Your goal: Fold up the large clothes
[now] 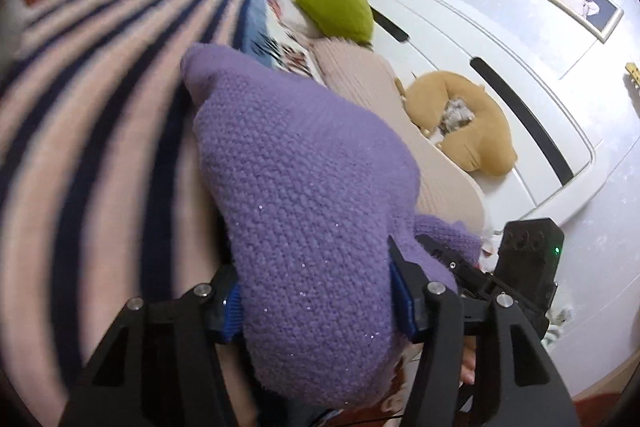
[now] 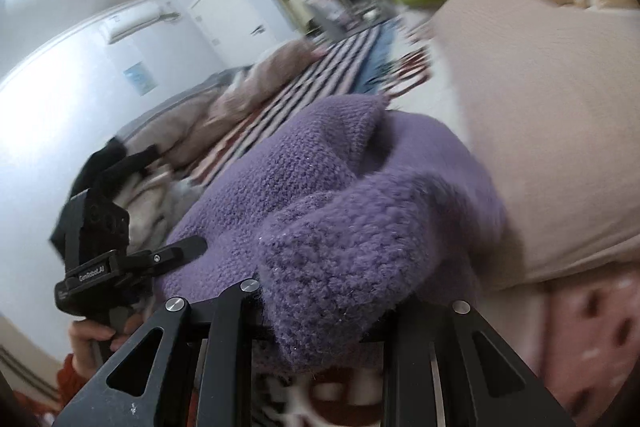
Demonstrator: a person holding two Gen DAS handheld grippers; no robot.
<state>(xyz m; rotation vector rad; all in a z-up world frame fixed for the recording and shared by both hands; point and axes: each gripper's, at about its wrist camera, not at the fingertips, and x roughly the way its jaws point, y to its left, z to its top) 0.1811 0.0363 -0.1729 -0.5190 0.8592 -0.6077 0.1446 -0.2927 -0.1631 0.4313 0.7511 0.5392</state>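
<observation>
Striped bed [image 1: 100, 107], purple sweater [image 1: 304, 195] stretching away lengthwise, both grippers' fingers [image 1: 404, 291] clamping it

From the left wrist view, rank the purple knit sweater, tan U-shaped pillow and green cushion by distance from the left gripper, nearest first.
1. Purple knit sweater: clamped in the left gripper, dead centre.
2. Tan U-shaped pillow: right of centre, against the white headboard.
3. Green cushion: farthest, upper centre.
</observation>
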